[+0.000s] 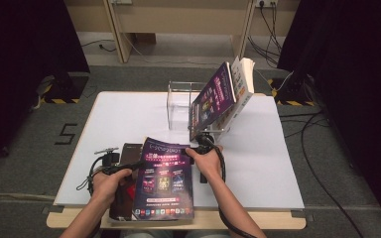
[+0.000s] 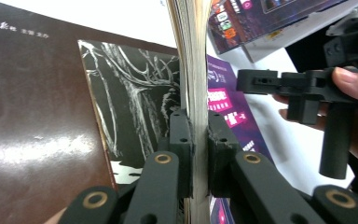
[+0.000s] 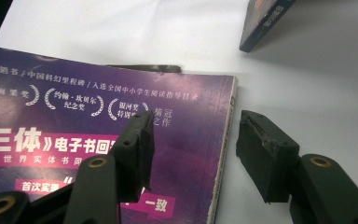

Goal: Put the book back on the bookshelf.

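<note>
Table (image 1: 129, 114) stretches white under everything, with more books propped in a clear stand (image 1: 178, 101) at the back. Purple book (image 1: 164, 178) lies near the front edge, overlapping a dark brown book (image 2: 32, 121). Left tool (image 2: 199, 140) is clamped on the purple book's edge; right tool (image 3: 193, 149) stands apart, straddling its far corner.

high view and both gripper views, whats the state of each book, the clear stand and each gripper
purple book: lying on the table, left edge clamped
brown book: flat, beneath the purple book
leaning books: tilted against the clear stand
clear stand: upright, its left part unfilled
left gripper: shut on the purple book's page edge
right gripper: open, straddling the purple book's edge, pads not pressing
</note>
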`<state>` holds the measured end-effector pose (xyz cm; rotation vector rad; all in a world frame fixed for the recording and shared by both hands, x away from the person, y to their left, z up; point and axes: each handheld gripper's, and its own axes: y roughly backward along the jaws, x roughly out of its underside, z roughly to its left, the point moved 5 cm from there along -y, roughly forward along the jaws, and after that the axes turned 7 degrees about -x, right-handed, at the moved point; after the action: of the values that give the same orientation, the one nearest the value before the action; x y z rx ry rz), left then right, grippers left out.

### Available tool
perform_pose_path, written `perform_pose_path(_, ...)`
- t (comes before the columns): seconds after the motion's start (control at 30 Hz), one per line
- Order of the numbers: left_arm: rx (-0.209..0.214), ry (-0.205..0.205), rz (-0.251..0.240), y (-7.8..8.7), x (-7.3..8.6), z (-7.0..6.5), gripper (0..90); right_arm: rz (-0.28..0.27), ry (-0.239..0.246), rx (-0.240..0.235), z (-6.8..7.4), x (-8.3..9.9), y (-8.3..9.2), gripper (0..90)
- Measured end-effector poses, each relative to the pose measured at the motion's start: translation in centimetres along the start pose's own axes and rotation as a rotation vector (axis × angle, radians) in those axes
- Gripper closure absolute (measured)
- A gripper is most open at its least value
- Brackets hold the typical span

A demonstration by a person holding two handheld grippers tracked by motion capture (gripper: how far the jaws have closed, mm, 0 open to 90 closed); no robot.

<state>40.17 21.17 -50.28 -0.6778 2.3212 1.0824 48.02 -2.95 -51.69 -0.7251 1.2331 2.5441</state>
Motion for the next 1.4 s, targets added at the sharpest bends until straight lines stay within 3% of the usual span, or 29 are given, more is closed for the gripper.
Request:
perform_pose_path(0.37, -0.052, -0.019, 0.024, -0.6, 0.3, 0.5, 82.4, 0.005, 0.001, -0.003, 0.2, -0.1, -0.2, 46.0)
perform_pose_path(0.67, -0.093, 0.007, 0.057, -1.5, 0.4, 1.3, 76.3, 0.008, -0.008, 0.002, 0.2, -0.2, -0.3, 45.9)
perform_pose_path(0.93, -0.11, -0.026, 0.066, -1.6, 0.4, 1.2, 77.2, 0.006, 0.006, 0.005, 0.2, -0.3, -0.4, 45.9)
perform_pose_path(1.13, -0.099, -0.054, 0.056, -1.3, 0.3, 0.8, 82.3, 0.006, 0.015, 0.01, 0.2, -0.2, -0.4, 45.9)
perform_pose_path(1.4, 0.017, -0.065, 0.005, -0.2, -0.2, 0.1, 82.9, -0.008, 0.008, 0.003, 0.1, -0.4, -0.4, 46.2)
